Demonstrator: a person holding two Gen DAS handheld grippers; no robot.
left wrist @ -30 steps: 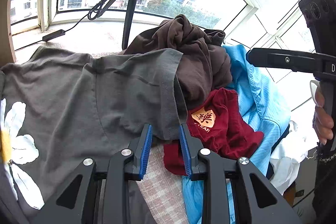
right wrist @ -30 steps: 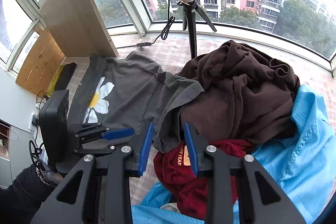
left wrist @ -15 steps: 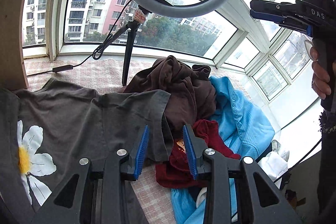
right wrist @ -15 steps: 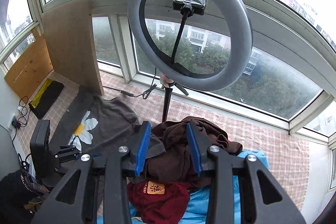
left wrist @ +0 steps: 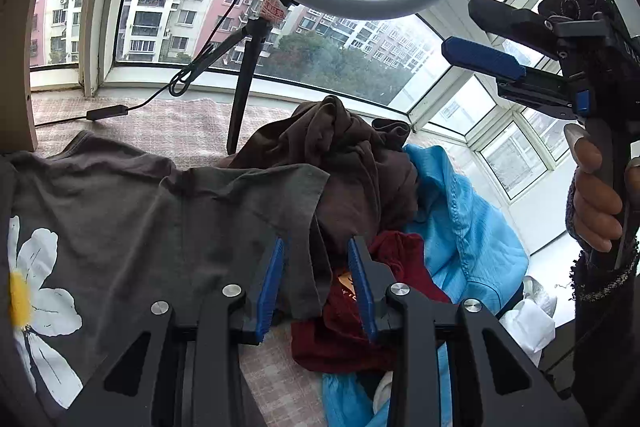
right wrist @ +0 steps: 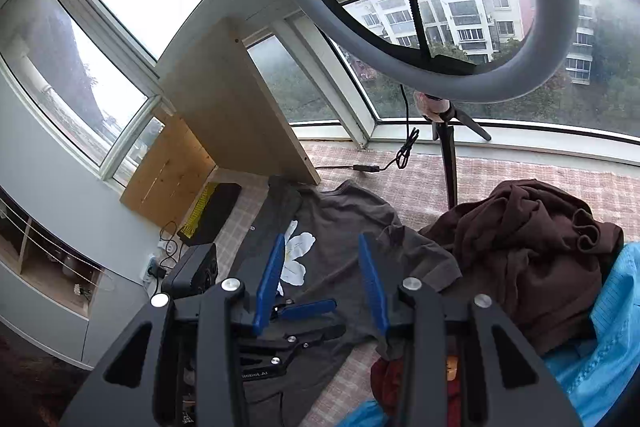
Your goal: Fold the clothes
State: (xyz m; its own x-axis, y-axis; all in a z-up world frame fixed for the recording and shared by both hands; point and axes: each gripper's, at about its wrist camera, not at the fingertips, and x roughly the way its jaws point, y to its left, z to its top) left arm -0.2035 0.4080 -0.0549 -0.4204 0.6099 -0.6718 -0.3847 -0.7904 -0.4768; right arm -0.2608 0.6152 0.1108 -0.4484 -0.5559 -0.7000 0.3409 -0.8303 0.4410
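While the left hand-held gripper (left wrist: 316,283) is hovering open around the sleeve hem of the dark grey cotton T-shirt with a white daisy print (left wrist: 132,227), nothing is being gripped.

From the right view, the right hand-held gripper (right wrist: 322,283) is hanging open, raised above the T-shirt spread on the checked counter (right wrist: 520,179). Judging by this, the sleeve fold is starting; next, both need to close on fabric.

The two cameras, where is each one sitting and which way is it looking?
Left wrist: sits on the left gripper, low over the grey daisy T-shirt, facing the clothes pile and window; the right hand shows.
Right wrist: sits on the right gripper, held higher, looking down at the same shirt; the left gripper shows below.
Shared: the shirt, brown garment, blue shirt, ring light.
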